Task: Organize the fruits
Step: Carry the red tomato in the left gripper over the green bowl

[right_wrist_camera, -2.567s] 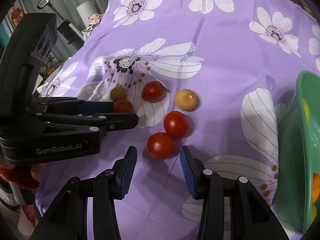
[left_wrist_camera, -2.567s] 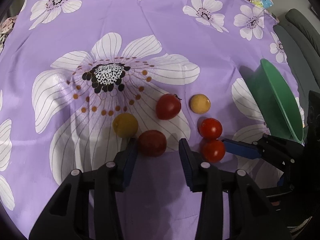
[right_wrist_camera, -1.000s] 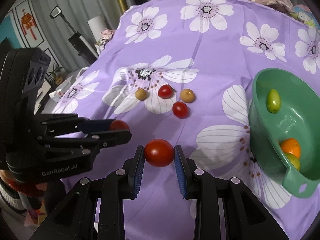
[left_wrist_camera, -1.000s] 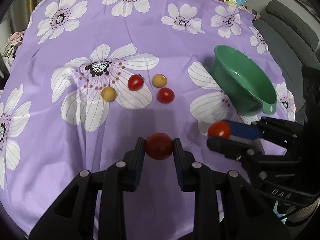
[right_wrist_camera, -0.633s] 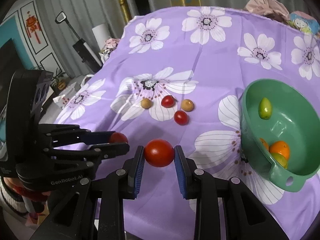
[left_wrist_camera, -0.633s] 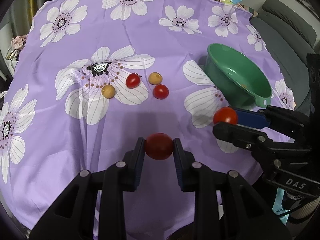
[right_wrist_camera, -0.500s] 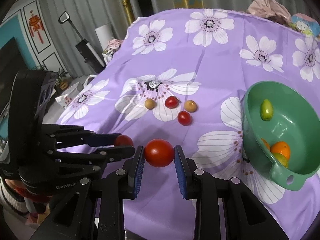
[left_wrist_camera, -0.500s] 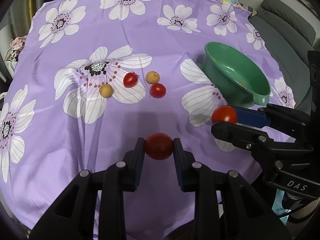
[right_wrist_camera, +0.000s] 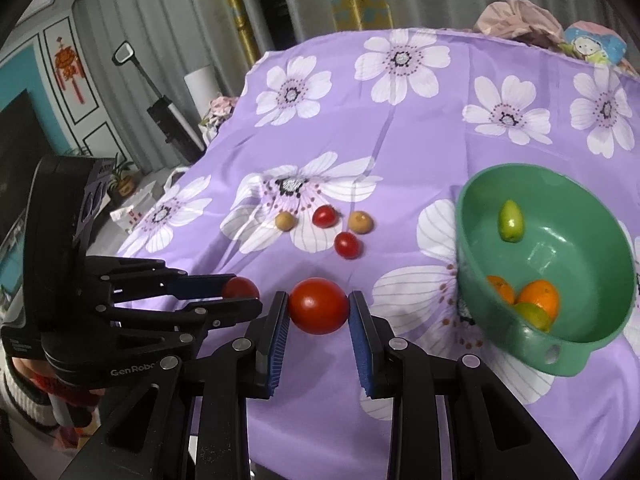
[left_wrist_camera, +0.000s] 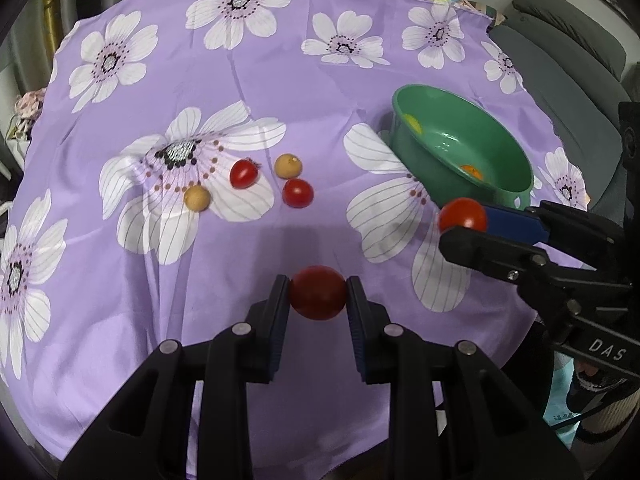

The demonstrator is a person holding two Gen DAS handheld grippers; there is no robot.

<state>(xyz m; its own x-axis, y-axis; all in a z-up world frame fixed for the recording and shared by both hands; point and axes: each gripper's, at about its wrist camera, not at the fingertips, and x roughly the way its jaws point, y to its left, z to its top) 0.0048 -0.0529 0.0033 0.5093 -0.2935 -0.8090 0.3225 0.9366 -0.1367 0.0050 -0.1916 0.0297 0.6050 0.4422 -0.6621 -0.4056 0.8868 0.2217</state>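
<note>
My left gripper (left_wrist_camera: 318, 298) is shut on a dark red tomato (left_wrist_camera: 318, 292), held in the air above the purple flowered cloth. My right gripper (right_wrist_camera: 319, 306) is shut on a bright red tomato (right_wrist_camera: 319, 305); in the left wrist view that tomato (left_wrist_camera: 463, 215) hangs just in front of the green bowl (left_wrist_camera: 500, 148). On the cloth lie two red tomatoes (left_wrist_camera: 243, 173) (left_wrist_camera: 297, 193) and two yellow-brown fruits (left_wrist_camera: 288, 165) (left_wrist_camera: 196, 197). The green bowl (right_wrist_camera: 600, 236) holds a green fruit (right_wrist_camera: 510, 221) and oranges (right_wrist_camera: 538, 298).
The purple flowered cloth (left_wrist_camera: 200, 80) drapes over the table's near edge. A grey sofa (left_wrist_camera: 568, 40) stands right of the table. Crumpled fabric and a blue cartoon pouch (right_wrist_camera: 592, 46) sit at the far edge. A person's sleeve (right_wrist_camera: 24, 392) shows behind the left gripper.
Both grippers have risen and drawn back from the cloth, each still holding its tomato. The right gripper's tomato has shifted nearer the bowl's front rim.
</note>
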